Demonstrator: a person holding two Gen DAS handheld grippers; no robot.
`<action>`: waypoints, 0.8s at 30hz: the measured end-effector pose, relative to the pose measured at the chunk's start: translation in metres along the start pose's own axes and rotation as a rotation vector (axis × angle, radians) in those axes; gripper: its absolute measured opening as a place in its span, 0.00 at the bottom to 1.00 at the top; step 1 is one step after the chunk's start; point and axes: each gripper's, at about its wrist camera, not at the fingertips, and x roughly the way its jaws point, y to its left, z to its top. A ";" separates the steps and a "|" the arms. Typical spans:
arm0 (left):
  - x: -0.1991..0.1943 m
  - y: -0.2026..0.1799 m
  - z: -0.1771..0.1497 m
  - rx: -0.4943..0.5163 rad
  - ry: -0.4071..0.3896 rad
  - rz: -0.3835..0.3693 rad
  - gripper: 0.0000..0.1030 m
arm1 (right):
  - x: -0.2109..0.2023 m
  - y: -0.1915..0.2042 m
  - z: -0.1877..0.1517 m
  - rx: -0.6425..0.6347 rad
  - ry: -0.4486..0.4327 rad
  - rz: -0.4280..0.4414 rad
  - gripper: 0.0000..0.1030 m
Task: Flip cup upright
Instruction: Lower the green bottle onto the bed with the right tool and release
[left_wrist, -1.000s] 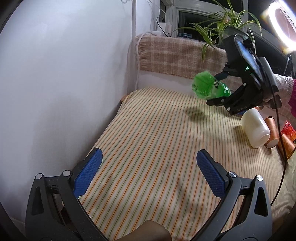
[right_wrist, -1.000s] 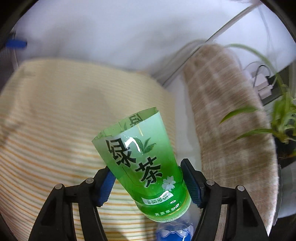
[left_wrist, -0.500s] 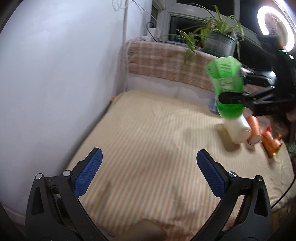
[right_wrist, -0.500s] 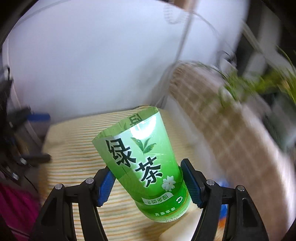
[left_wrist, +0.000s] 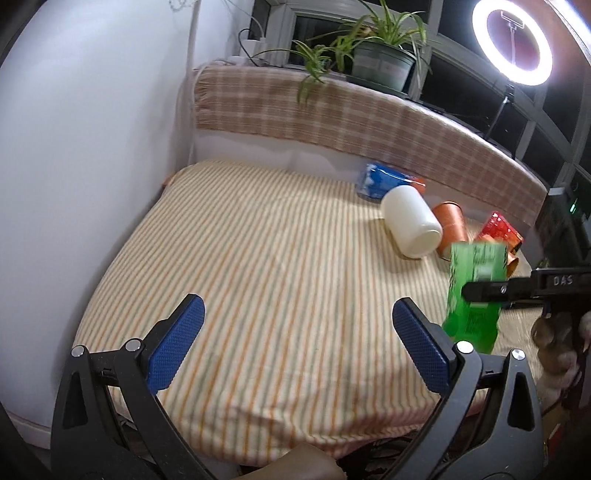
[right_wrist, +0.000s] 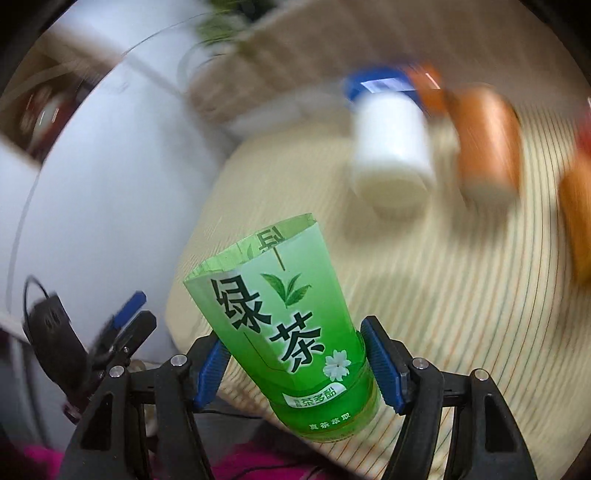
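The green cup (right_wrist: 291, 314), a cut-off green tea bottle with Chinese lettering, is held between the blue pads of my right gripper (right_wrist: 295, 365). In the left wrist view the cup (left_wrist: 474, 295) stands upright, open end up, over the near right part of the striped cloth, with the right gripper's finger across it. I cannot tell whether its base touches the cloth. My left gripper (left_wrist: 295, 347) is open and empty, low over the cloth's near edge.
A white jar (left_wrist: 412, 226), a copper cup (left_wrist: 448, 227), a blue bottle piece (left_wrist: 380, 181) and a red cup (left_wrist: 498, 232) lie on their sides at the far right. A plaid-covered ledge with a potted plant (left_wrist: 376, 62) runs behind. A white wall is on the left.
My right gripper has carried the green cup from high at the back down to the near right, turning it from tilted to upright. The left gripper has pulled back slightly.
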 end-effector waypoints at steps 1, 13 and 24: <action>-0.001 -0.001 -0.002 0.000 0.002 -0.004 1.00 | 0.001 -0.008 -0.004 0.046 0.007 0.025 0.68; -0.001 -0.018 -0.004 0.012 0.022 -0.043 1.00 | 0.004 -0.059 -0.008 0.187 -0.090 -0.001 0.68; 0.010 -0.042 0.001 0.016 0.055 -0.092 1.00 | -0.035 -0.055 -0.016 0.122 -0.232 -0.056 0.81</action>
